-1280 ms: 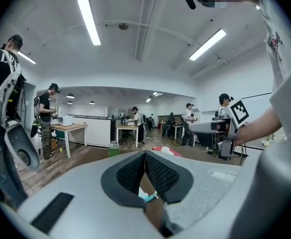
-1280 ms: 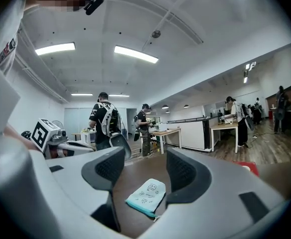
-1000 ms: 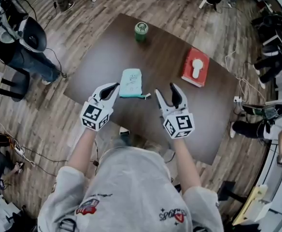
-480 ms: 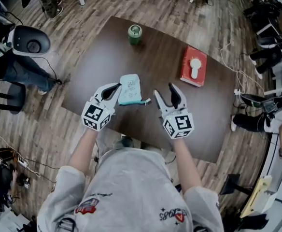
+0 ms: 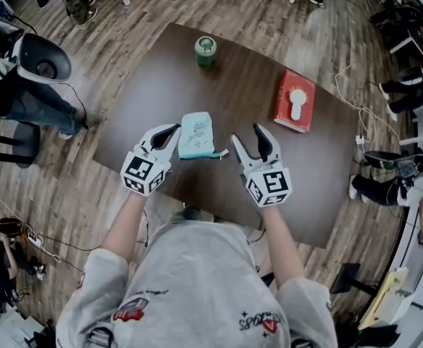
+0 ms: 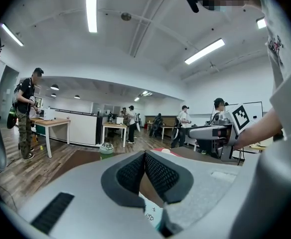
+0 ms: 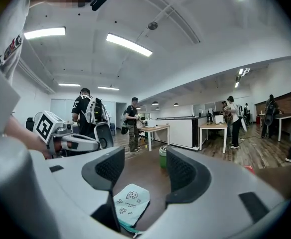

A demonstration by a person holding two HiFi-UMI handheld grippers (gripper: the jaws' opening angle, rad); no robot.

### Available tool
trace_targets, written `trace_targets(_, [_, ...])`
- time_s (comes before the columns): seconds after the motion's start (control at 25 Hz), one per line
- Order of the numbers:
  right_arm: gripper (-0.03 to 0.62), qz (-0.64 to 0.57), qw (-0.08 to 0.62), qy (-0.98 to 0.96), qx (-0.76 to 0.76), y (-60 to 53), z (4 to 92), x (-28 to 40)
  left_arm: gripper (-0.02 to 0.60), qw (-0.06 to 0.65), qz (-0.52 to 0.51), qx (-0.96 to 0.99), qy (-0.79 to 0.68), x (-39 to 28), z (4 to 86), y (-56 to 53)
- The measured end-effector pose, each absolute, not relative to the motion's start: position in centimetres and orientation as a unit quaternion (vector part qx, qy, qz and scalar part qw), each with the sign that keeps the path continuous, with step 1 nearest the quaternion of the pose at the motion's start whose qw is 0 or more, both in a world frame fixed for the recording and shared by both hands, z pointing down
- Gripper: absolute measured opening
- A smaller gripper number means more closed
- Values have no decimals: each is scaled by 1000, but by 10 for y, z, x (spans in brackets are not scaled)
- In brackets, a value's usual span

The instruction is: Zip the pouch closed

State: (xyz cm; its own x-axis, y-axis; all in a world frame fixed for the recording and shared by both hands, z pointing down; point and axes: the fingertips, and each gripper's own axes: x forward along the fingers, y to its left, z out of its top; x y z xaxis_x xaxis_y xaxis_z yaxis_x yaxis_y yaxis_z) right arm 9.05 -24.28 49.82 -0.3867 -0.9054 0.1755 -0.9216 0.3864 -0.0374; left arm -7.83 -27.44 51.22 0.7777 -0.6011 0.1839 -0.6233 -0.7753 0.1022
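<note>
Indoors, pouch on brown table, plank floor

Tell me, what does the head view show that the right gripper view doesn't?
Only the head view shows the right gripper from outside, with its black-and-white marker cube, and the whole dark brown wooden table, edge to edge. Only the right gripper view shows the white ceiling with long strip lights and the pale desks at the far end of the room. Both show the mint-green fabric pouch lying flat on the table, the green can beyond it, and the left gripper.
</note>
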Motion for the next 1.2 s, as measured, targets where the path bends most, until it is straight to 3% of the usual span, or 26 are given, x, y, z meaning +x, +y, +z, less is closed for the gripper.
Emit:
trace_targets(0.64, [242, 89, 184, -863, 463, -239, 609, 76, 5, 122, 90, 915, -374, -115, 555, -254])
trace_targets(1.2, [222, 90, 371, -866, 324, -220, 736, 74, 5, 144, 113, 887, -424, -169, 585, -224])
